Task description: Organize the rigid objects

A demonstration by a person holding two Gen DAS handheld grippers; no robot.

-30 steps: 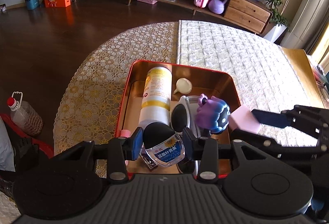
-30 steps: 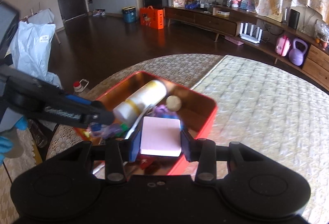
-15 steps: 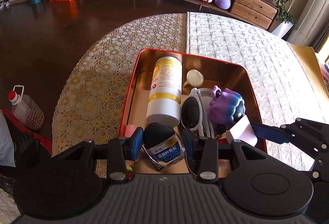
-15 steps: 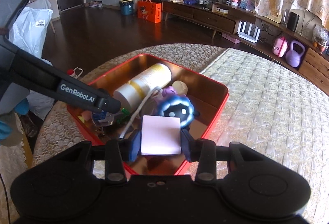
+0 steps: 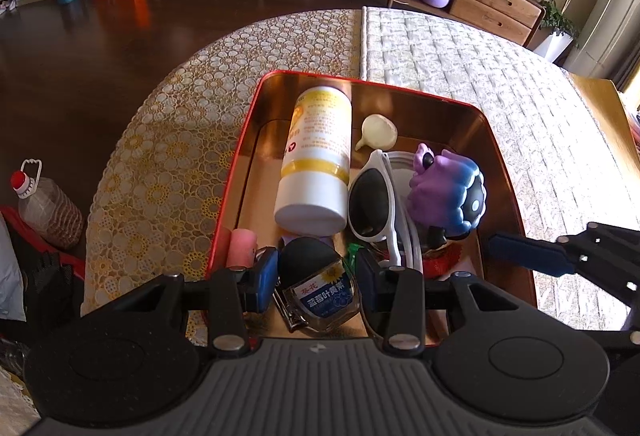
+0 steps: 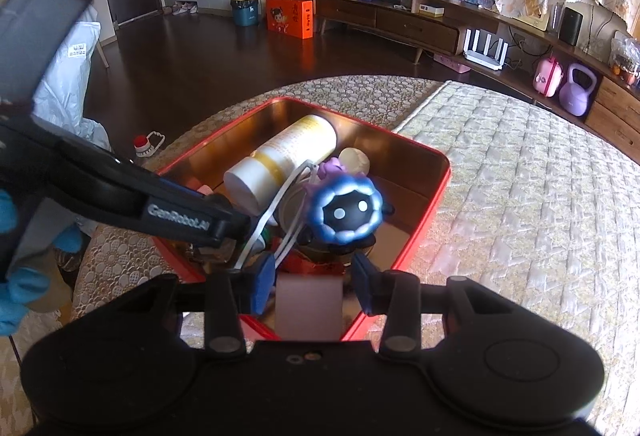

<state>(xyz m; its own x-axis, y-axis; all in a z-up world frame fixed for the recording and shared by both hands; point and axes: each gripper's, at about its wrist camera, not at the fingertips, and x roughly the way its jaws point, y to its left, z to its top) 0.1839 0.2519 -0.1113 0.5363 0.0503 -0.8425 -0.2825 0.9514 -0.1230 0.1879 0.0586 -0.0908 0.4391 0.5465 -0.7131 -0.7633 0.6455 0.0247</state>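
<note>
A red tin box (image 5: pixel 236 172) stands on the table and holds a white and yellow bottle (image 5: pixel 316 156), white sunglasses (image 5: pixel 370 204), a purple and blue toy (image 5: pixel 448 188) and a small cream piece (image 5: pixel 378 130). My left gripper (image 5: pixel 316 276) is shut on a small glass bottle (image 5: pixel 320 296) with a black cap and a blue label, low over the box's near left corner. My right gripper (image 6: pixel 314 282) is shut on a pink block (image 6: pixel 310 308) over the near edge of the box (image 6: pixel 436 192), just in front of the toy (image 6: pixel 344 212).
A pink cylinder (image 5: pixel 242 248) lies in the box's near left corner. The round table carries a lace cloth (image 5: pixel 168 140) and a quilted cloth (image 5: pixel 500 76). A plastic jug (image 5: pixel 44 204) stands on the floor to the left. A blue-gloved hand (image 6: pixel 16 296) holds the left gripper.
The left gripper has sunk toward the box with the small bottle. The pink block now sits lower between the right fingers, above the box's near edge.
</note>
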